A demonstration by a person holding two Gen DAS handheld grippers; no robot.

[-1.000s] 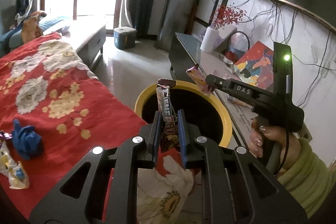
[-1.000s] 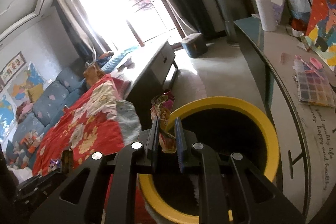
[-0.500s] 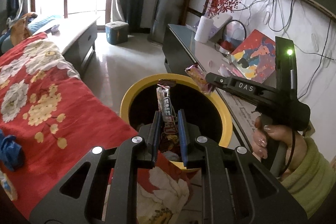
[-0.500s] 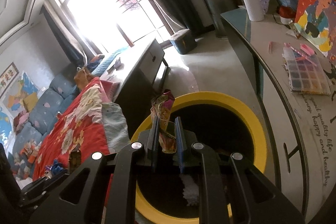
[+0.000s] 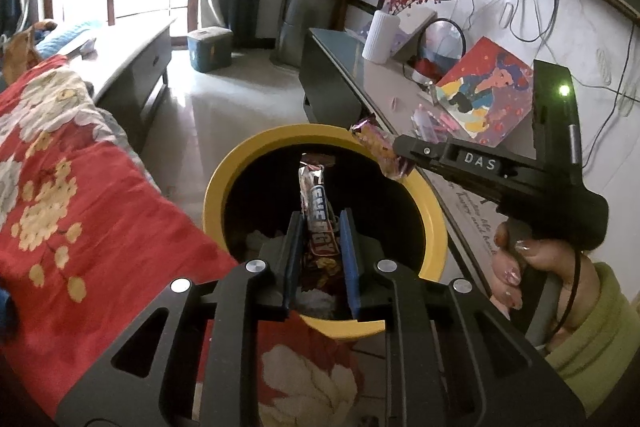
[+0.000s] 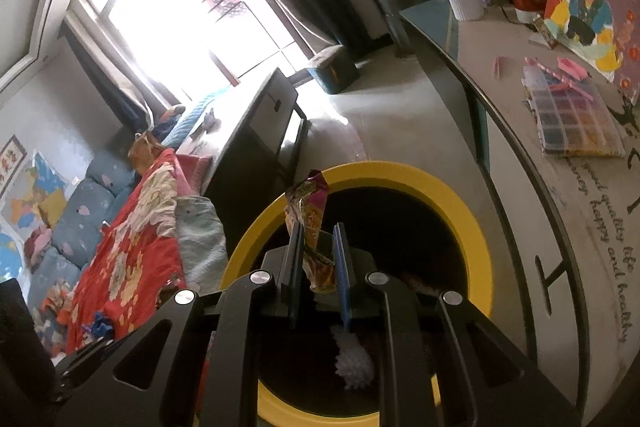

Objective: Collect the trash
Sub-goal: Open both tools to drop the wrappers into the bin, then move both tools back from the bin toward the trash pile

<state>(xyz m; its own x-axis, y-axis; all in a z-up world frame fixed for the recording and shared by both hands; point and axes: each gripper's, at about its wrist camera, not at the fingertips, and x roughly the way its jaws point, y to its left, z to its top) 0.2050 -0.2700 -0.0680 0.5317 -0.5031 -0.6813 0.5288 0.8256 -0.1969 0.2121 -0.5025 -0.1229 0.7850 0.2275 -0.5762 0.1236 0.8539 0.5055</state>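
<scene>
Left gripper (image 5: 320, 223): black two-finger tool with blue pads, fingers pinching a brown and silver snack bar wrapper (image 5: 316, 219). The wrapper stands upright between the pads, its top end rising above the fingertips, and hangs over the open mouth of the bin.

Right gripper (image 6: 318, 239): same make, marked "DAS" on its side in the left wrist view, held by a hand (image 5: 520, 271) with painted nails and a green sleeve. Its fingers stand slightly apart with a crumpled pink and yellow wrapper (image 6: 310, 223) between them. The wrapper lies against the left pad; whether the right pad touches it cannot be told. In the left wrist view this wrapper (image 5: 378, 149) sits above the far right rim of the bin.

Trash bin (image 5: 224, 187): round, yellow rim, dark interior, standing on the floor between the bed and the side table. White crumpled paper (image 6: 354, 363) and other scraps lie inside.

Bedspread (image 5: 80, 187): red with white and yellow flowers, left of the bin, its near corner touching the rim.

Side table (image 6: 520, 155): long, pale top with dark edge, right of the bin. It bears a white ribbed vase (image 5: 380, 37) with red berry sprigs, a colourful painting (image 5: 486, 93) leaning on the wall, and a clear compartment box of coloured beads (image 6: 572, 119).

Far end of the room: bright window (image 6: 192, 11) with dark curtains, a small teal box (image 5: 210, 49) on the floor beneath it.
</scene>
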